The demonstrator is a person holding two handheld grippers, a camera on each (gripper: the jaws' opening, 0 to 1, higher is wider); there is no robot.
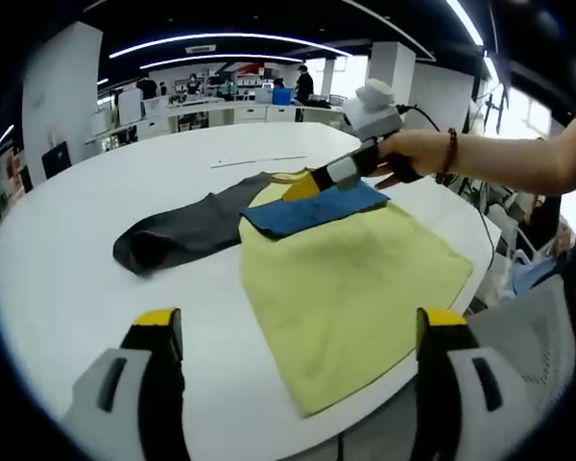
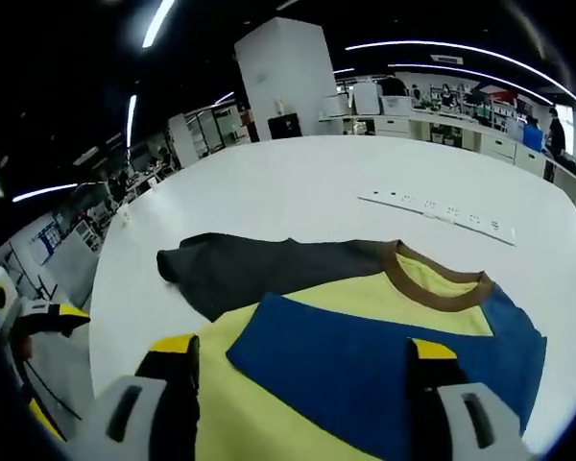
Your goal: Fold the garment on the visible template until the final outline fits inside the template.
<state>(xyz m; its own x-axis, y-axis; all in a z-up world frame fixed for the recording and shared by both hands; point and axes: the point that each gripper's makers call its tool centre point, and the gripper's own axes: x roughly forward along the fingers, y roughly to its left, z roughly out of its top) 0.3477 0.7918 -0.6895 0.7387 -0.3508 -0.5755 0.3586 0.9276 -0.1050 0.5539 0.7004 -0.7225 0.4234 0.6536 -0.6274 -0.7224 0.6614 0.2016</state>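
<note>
Garment (image 1: 355, 279) spread on white counter (image 1: 96, 259), centre frame.
Left gripper (image 1: 298, 360) jaws wide apart, holding nothing; right gripper (image 2: 302, 379) likewise, above blue sleeve (image 2: 384, 365).

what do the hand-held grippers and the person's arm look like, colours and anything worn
Each hand-held gripper has two black jaws with yellow tips on pale grey bodies: left hand-held gripper, right hand-held gripper. In the left gripper view, a black cable trails from the right one, and the bare arm wears a dark beaded bracelet.

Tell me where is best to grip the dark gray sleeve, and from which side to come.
Probably at the dark gray sleeve's rounded free end, coming from the open table beyond it. It lies flat, stretched away from the yellow body, with nothing on it.
</note>
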